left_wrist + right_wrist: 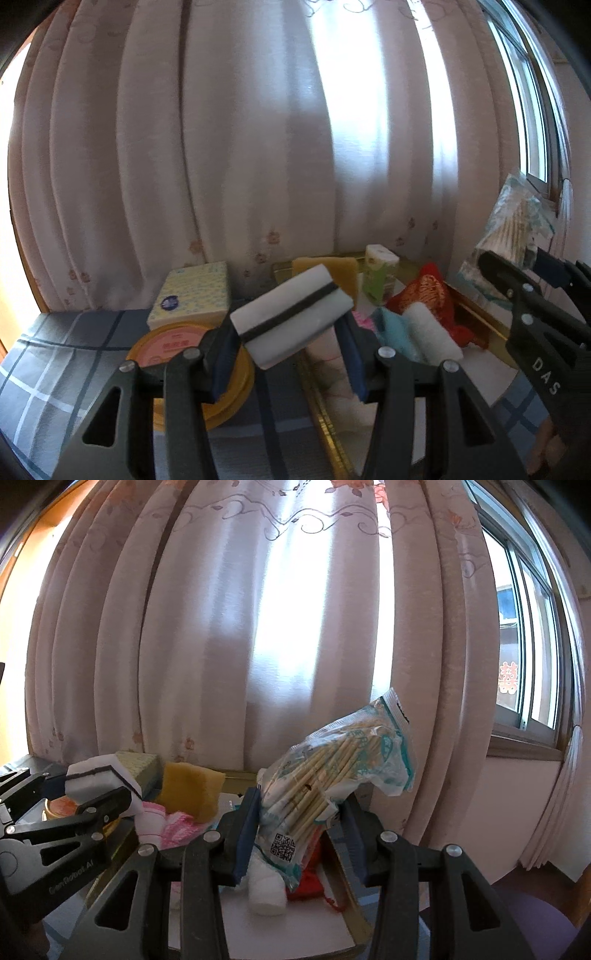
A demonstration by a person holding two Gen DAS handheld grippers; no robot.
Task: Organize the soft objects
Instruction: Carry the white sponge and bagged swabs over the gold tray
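Your left gripper (286, 354) is clamped on the white-grey sponge (291, 317), raised near the gold-rimmed tray (321, 406), likely for sorting. Your right gripper (301, 843) pinches the cotton swab bag (332, 775) above that tray, clear of the rolled cloths (430, 334) and yellow sponge (192, 790).

The sponge block (291, 317) looks like matt white foam with a dark, coarser band through it; the yellow sponge (192, 788) is porous and rough; the cotton-swab bag (332, 775) is glossy, crinkled clear plastic over pale wooden sticks; the tray (480, 314) has a shiny gold metallic rim; the rolled white towel (430, 334) is fuzzy cloth; the tissue pack (192, 295) has a smooth plastic wrap; the checked table cover (55, 354) is matt cloth; the curtain (258, 147) is thin fabric; both grippers' frames are matt black plastic.
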